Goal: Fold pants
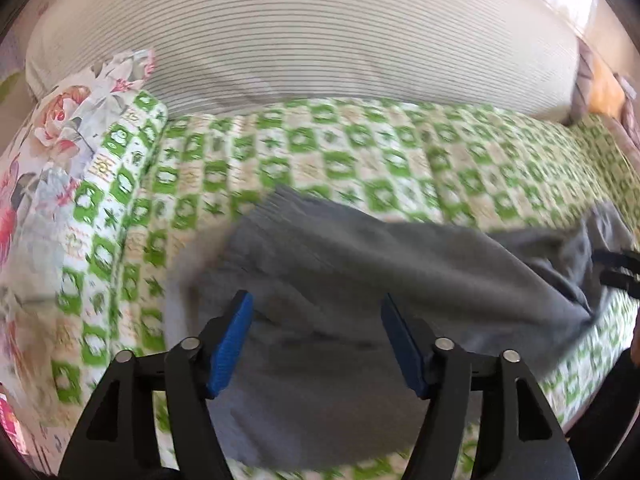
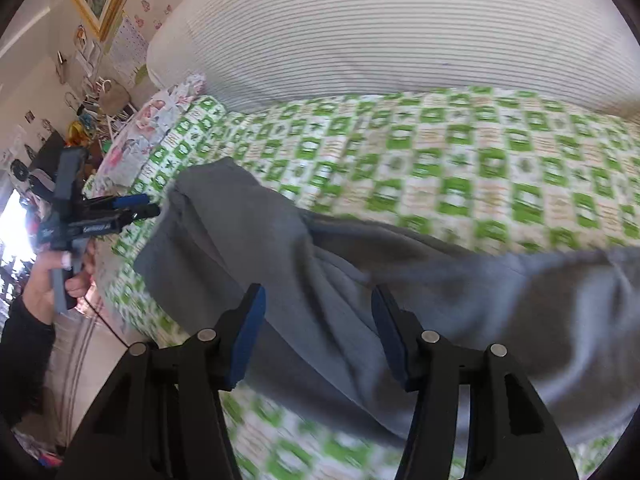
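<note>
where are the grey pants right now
The grey pants lie spread on the green checked bedspread, in front of the striped pillow; both wrist views show them just beyond the open blue fingers.

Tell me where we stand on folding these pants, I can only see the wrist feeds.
Done: the grey pants are lying on the green checked bedspread, though rumpled; no clean fold is visible. In hand: nothing is gripped; the left tongs and right tongs both hover open above the cloth. Left: smoothing the legs, then making the folds. Blur hides finer detail.
</note>
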Demonstrator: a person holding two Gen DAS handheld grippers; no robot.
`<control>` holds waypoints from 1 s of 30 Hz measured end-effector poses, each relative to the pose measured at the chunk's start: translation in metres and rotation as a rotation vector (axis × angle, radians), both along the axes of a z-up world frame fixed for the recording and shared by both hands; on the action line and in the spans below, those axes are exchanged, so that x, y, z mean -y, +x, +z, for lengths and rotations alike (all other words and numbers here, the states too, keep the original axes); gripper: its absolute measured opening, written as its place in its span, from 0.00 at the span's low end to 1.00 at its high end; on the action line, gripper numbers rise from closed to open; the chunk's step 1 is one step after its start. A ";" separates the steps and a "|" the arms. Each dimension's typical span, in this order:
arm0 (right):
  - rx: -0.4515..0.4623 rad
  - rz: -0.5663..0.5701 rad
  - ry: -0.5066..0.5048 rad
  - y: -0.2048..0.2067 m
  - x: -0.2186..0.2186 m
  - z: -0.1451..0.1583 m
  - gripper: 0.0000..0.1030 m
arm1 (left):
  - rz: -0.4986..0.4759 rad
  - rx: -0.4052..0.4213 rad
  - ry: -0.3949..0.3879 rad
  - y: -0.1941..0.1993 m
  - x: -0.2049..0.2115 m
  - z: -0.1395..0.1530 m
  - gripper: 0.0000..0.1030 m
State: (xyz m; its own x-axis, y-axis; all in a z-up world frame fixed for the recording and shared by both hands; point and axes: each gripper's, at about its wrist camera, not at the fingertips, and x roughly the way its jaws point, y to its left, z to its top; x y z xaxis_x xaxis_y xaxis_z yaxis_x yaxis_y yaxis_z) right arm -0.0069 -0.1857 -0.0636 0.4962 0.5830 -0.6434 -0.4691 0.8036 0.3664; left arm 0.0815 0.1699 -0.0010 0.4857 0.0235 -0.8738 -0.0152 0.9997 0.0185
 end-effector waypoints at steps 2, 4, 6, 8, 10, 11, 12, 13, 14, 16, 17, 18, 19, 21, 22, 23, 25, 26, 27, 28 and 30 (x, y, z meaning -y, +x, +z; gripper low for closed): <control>-0.007 0.017 0.003 0.010 -0.016 0.000 0.55 | 0.003 -0.015 0.014 0.012 -0.013 -0.002 0.70; -0.018 0.036 -0.005 0.020 -0.032 -0.001 0.55 | -0.011 -0.044 0.037 0.029 -0.024 -0.007 0.70; -0.026 0.052 -0.019 0.030 -0.047 -0.002 0.55 | -0.028 -0.072 0.066 0.046 -0.034 -0.013 0.71; -0.036 0.064 -0.034 0.040 -0.057 -0.005 0.55 | -0.038 -0.089 0.072 0.060 -0.039 -0.017 0.71; -0.053 0.070 -0.046 0.052 -0.066 -0.009 0.55 | -0.067 -0.125 0.045 0.081 -0.045 -0.024 0.71; -0.069 0.071 -0.048 0.060 -0.070 -0.012 0.55 | -0.070 -0.133 0.046 0.087 -0.047 -0.026 0.71; -0.082 0.072 -0.048 0.066 -0.072 -0.014 0.56 | -0.069 -0.140 0.060 0.095 -0.048 -0.029 0.72; -0.095 0.072 -0.047 0.072 -0.073 -0.017 0.56 | -0.074 -0.159 0.075 0.106 -0.049 -0.035 0.76; -0.110 0.072 -0.042 0.079 -0.075 -0.019 0.57 | -0.083 -0.178 0.074 0.113 -0.049 -0.041 0.77; -0.137 0.076 -0.035 0.091 -0.079 -0.024 0.59 | -0.097 -0.234 0.076 0.130 -0.051 -0.059 0.77; -0.150 0.078 -0.036 0.097 -0.082 -0.026 0.59 | -0.107 -0.265 0.076 0.137 -0.051 -0.069 0.77; -0.162 0.083 -0.038 0.102 -0.085 -0.029 0.60 | -0.115 -0.293 0.076 0.141 -0.051 -0.079 0.77; -0.173 0.091 -0.041 0.105 -0.089 -0.032 0.61 | -0.121 -0.314 0.079 0.143 -0.050 -0.088 0.77; -0.200 0.113 -0.060 0.112 -0.096 -0.040 0.63 | -0.139 -0.322 0.094 0.144 -0.046 -0.099 0.78; -0.205 0.117 -0.072 0.114 -0.100 -0.042 0.63 | -0.156 -0.296 0.103 0.142 -0.043 -0.100 0.74; -0.209 0.127 -0.081 0.116 -0.105 -0.047 0.63 | -0.167 -0.280 0.099 0.141 -0.041 -0.100 0.68; -0.198 0.150 -0.083 0.116 -0.111 -0.049 0.63 | -0.204 -0.236 0.035 0.134 -0.036 -0.092 0.31; -0.173 0.166 -0.094 0.113 -0.116 -0.048 0.48 | -0.205 -0.216 0.040 0.131 -0.032 -0.088 0.30; -0.154 0.179 -0.101 0.111 -0.120 -0.046 0.21 | -0.214 -0.183 0.068 0.125 -0.029 -0.081 0.23; -0.142 0.182 -0.109 0.110 -0.123 -0.044 0.17 | -0.225 -0.159 0.077 0.120 -0.026 -0.075 0.17; -0.076 0.156 -0.148 0.103 -0.128 -0.032 0.11 | -0.230 -0.113 0.088 0.112 -0.024 -0.063 0.15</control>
